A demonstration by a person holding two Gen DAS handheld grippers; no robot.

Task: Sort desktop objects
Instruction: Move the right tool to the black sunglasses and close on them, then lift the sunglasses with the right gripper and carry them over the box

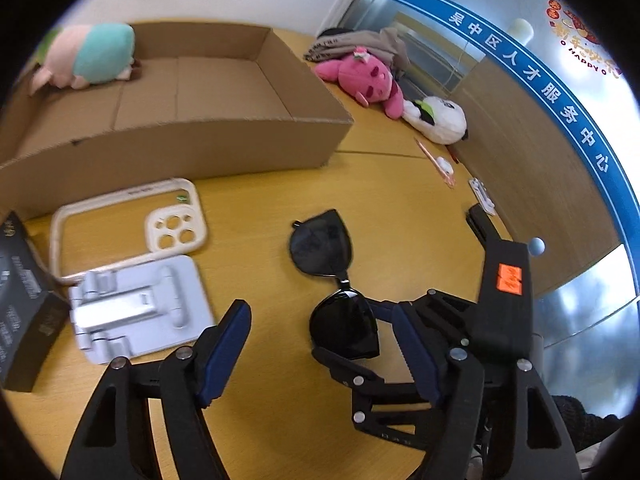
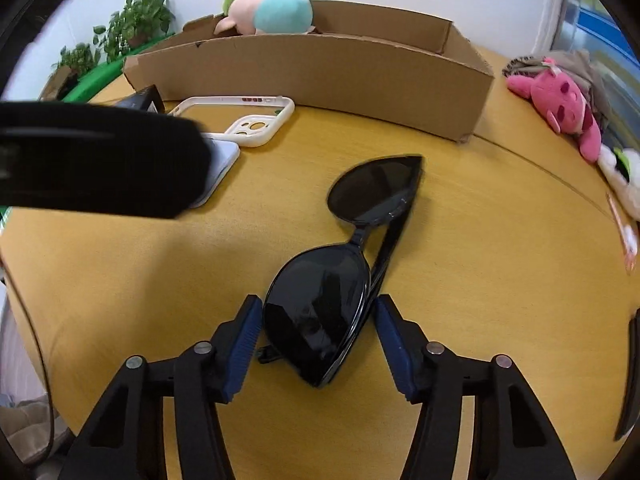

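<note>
Straddling black sunglasses point(image 2: 320, 312): half-open right tool point(image 2: 316, 340).

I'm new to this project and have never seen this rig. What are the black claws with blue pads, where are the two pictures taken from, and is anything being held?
There is no robot: a person holds a two-finger gripper in each hand, each with a fisheye camera looking along its fingers. One picture looks from the left gripper, the other from the right gripper.

On the yellow table lie black sunglasses, a cream phone case, a silver phone stand, a cardboard box holding a teal plush toy, and a pink plush toy.

The right gripper's blue pads stand either side of one lens, apparently not yet pressing. The left gripper is open and empty.
</note>
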